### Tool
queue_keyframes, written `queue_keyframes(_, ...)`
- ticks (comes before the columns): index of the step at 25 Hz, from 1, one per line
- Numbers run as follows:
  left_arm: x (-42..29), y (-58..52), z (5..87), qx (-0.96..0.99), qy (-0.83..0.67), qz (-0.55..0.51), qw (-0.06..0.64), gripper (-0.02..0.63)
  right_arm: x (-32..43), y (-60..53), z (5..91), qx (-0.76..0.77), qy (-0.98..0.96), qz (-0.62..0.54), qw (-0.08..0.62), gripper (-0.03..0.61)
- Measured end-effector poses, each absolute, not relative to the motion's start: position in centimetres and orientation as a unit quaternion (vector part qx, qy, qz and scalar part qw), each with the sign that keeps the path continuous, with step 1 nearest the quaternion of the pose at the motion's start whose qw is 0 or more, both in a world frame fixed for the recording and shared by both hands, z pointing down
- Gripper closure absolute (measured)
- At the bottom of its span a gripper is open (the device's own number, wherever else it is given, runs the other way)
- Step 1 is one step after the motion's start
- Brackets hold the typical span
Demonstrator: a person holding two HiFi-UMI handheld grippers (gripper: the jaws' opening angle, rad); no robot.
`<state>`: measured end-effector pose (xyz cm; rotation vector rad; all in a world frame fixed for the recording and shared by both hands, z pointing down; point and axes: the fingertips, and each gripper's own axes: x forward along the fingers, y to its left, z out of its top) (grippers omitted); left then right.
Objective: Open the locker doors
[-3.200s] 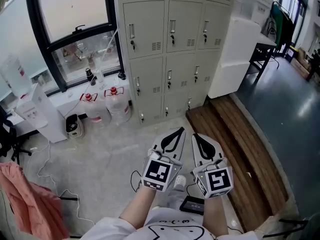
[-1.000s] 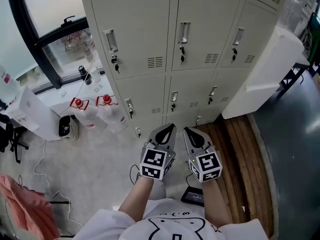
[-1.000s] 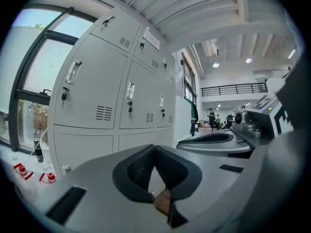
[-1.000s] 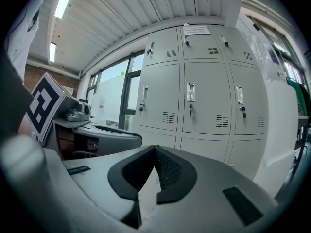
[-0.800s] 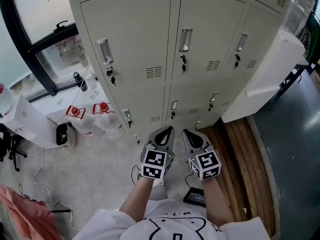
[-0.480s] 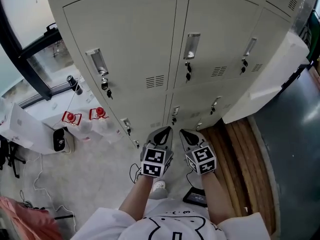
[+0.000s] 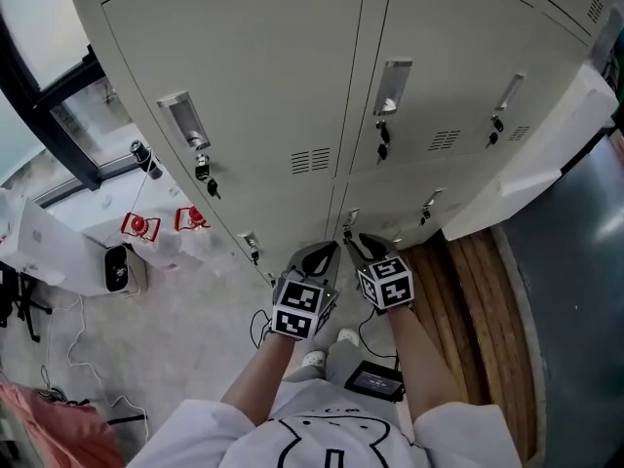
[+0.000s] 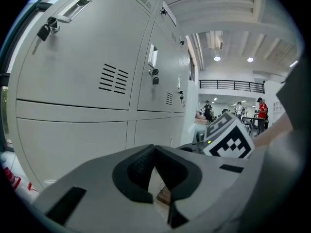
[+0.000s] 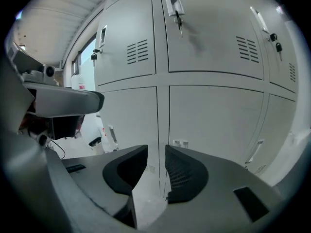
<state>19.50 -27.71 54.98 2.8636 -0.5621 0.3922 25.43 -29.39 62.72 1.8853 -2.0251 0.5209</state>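
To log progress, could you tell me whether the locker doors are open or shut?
Shut: the locker doors lie flush with one another, no interior shows, and keys hang from them.

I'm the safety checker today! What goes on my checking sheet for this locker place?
Surface: pale floor; wooden boards at the right.
Job's things: locker doors all shut; keys hang in the locks.
Clutter: two red-capped water bottles, pink cloth, black device by the feet.
Claws: left claw shut, empty; right claw has just been opening, nothing between its jaws.
Cables: black cable loops beside the left hand.
Surroundings: window at the left, white cabinet at the right.
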Motion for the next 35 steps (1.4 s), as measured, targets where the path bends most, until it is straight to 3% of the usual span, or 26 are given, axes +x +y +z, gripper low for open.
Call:
queue_keyframes(3, 19.6, -28.3, 55.3, 0.967, -0.196, 0.132, 0.100, 0.617, 26.3, -31.0, 64.8, 0.656, -0.706, 0.197, 0.183, 0.468)
queue_keyframes(10, 19.7, -29.6, 56.4, 0.964, -0.205, 0.143, 0.096, 0.617, 27.5, -33.5, 69.6, 0.651, -0.698, 0.242, 0.173, 0.443)
queue_keyframes(17, 19.7, -31.9, 56.8, 0.958, -0.223, 0.149, 0.102, 0.617, 29.0, -36.9, 72.7, 0.643, -0.691, 0.256, 0.207, 0.428)
queue_keyframes(35, 20.4, -32.5, 57.3, 0.958, -0.222, 0.147, 0.107, 0.617, 28.2, -36.5, 72.3, 0.618, -0.712, 0.237, 0.235, 0.428)
